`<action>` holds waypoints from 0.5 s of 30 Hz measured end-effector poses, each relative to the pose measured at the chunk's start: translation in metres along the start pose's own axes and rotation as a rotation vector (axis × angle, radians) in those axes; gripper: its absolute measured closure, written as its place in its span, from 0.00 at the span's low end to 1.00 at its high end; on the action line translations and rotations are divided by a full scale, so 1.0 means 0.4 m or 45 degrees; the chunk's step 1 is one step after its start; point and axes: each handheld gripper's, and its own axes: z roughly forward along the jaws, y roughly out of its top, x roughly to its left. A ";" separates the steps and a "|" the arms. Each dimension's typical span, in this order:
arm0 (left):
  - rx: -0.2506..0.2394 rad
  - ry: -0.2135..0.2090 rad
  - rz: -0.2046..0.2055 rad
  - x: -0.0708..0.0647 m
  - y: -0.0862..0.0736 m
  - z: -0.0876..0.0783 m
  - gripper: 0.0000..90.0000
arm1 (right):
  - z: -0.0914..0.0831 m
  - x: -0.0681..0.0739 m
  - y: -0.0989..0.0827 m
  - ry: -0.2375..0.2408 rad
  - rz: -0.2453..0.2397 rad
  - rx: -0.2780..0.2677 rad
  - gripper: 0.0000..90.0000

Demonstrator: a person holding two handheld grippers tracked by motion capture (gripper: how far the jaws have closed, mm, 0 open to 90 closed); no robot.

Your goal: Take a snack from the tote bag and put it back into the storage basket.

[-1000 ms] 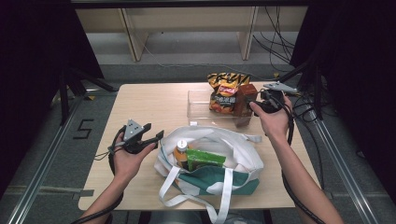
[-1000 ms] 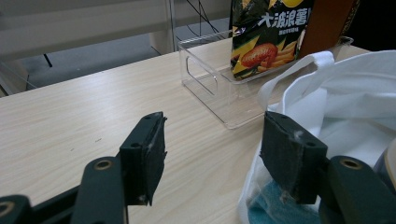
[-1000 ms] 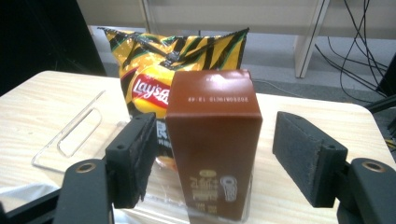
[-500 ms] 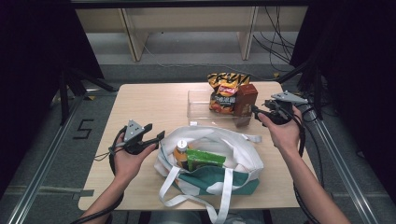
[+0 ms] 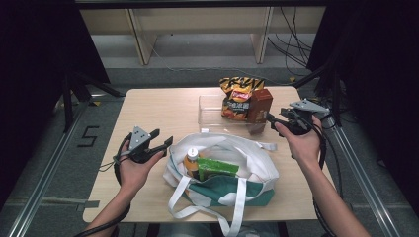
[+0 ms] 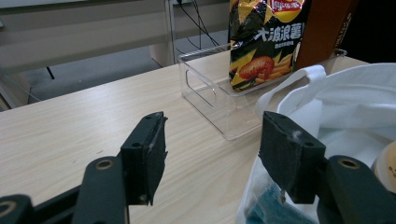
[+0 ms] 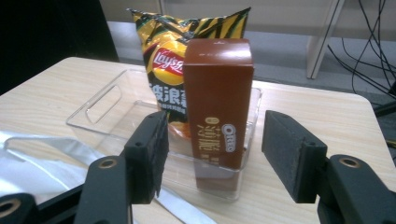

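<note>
Upright in the clear bin (image 5: 210, 111), at its right end, stands the brown box (image 5: 260, 104), chip bag (image 5: 239, 96) just beside it. Tote (image 5: 257, 165) lies near the bin w/ a bottle (image 5: 191, 159) and what looks like a green pack (image 5: 217, 169) inside. Right gripper (image 5: 273, 122): jaws wide after just closing a bit, empty, just short of the box. Left gripper (image 5: 164, 139): wide, empty, at tote's rim.

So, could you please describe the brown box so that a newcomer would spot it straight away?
On the light wooden table, find the clear plastic bin at the far side. The tall brown Oreo carton stands upright at its right end, beside the yellow-and-black crisp bag; it alone is rigid and square-edged.
</note>
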 end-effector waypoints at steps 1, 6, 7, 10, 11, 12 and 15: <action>-0.001 0.000 -0.004 0.001 0.000 0.001 0.45 | -0.001 0.005 -0.001 0.008 0.009 0.007 0.46; 0.018 0.002 -0.008 -0.001 -0.005 0.004 0.45 | -0.007 0.010 -0.009 0.043 -0.024 -0.003 0.53; 0.019 -0.001 -0.005 -0.002 -0.003 0.005 0.45 | -0.012 0.018 -0.013 0.051 -0.019 -0.008 0.56; 0.009 -0.005 -0.014 -0.009 0.003 0.007 0.45 | -0.025 0.027 -0.022 0.079 -0.041 -0.011 0.58; 0.011 -0.007 -0.018 -0.011 0.003 0.007 0.45 | -0.027 0.032 -0.027 0.084 -0.050 -0.009 0.58; 0.011 -0.011 -0.020 -0.014 0.003 0.005 0.45 | -0.031 0.036 -0.032 0.098 -0.047 -0.009 0.58; 0.008 -0.019 -0.028 -0.018 0.005 -0.001 0.45 | -0.042 0.050 -0.046 0.115 -0.063 -0.003 0.60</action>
